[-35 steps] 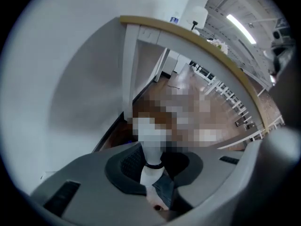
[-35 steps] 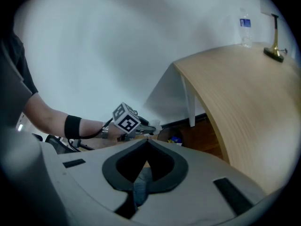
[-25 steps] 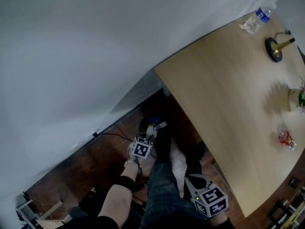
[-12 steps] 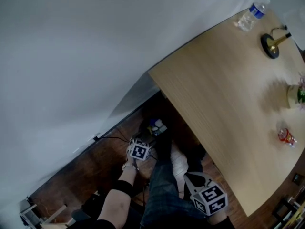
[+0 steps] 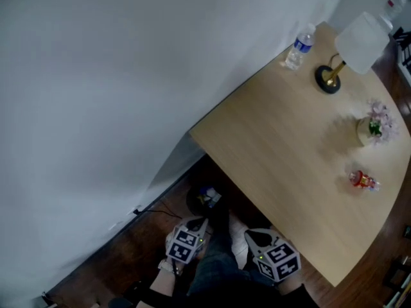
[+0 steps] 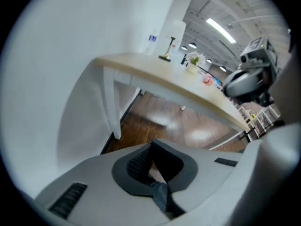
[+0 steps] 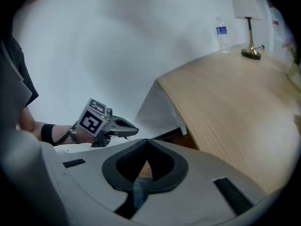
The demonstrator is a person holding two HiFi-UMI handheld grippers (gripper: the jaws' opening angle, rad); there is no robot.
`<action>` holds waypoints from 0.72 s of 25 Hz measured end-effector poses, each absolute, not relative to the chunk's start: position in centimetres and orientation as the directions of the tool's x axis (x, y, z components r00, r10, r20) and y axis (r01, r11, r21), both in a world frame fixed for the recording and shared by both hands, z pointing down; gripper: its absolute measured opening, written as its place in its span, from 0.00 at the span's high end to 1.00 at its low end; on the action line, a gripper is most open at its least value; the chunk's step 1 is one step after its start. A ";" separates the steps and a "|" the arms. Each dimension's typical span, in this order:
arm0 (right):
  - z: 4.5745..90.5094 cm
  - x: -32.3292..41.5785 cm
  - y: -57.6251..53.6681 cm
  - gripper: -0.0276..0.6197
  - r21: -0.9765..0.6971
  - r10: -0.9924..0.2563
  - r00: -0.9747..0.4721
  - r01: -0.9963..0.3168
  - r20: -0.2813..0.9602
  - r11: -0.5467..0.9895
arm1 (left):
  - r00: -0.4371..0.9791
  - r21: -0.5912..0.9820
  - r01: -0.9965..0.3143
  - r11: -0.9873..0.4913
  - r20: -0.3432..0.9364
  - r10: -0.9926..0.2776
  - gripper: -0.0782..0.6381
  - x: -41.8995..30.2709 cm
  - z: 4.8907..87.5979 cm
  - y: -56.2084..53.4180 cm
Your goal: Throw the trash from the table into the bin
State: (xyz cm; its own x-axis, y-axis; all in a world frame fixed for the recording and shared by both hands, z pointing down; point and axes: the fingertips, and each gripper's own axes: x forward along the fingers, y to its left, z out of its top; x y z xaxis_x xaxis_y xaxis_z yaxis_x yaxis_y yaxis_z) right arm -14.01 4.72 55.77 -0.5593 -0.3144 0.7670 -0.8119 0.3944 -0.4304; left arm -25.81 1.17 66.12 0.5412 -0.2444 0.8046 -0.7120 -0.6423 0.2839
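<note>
Bin [image 5: 204, 199] was only caught by the head view, on the floor at the table's [image 5: 282, 140] left. Wrapper [image 5: 363, 180] was laid left-right at its right. Left gripper [image 5: 201, 223] was just snapped shut, right gripper [image 5: 249, 235] clenched, both empty.

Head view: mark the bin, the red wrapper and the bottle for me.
bin [image 5: 191, 203], head view, on its dark left rim, under the table edge.
red wrapper [image 5: 363, 180], head view, on its red middle.
bottle [image 5: 302, 43], head view, on its blue label.
</note>
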 end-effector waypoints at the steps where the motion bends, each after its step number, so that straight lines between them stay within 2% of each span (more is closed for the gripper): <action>1: 55.1 -13.5 4.7 0.95 -0.426 -0.329 -0.555 -0.817 0.764 0.388 | 0.560 0.280 -0.688 -0.669 0.791 -0.245 0.89 -24.8 63.6 1.5; 8: 50.8 -7.6 6.7 0.95 -0.389 -0.475 -0.475 -0.880 0.740 0.274 | 0.654 0.233 -0.460 -0.857 0.742 -0.149 0.89 -16.1 52.9 4.8; 18: 48.8 5.3 9.9 0.95 -0.384 -0.680 -0.274 -0.923 0.680 -0.012 | 0.683 0.180 -0.165 -0.970 0.730 0.019 0.89 -1.8 49.0 6.3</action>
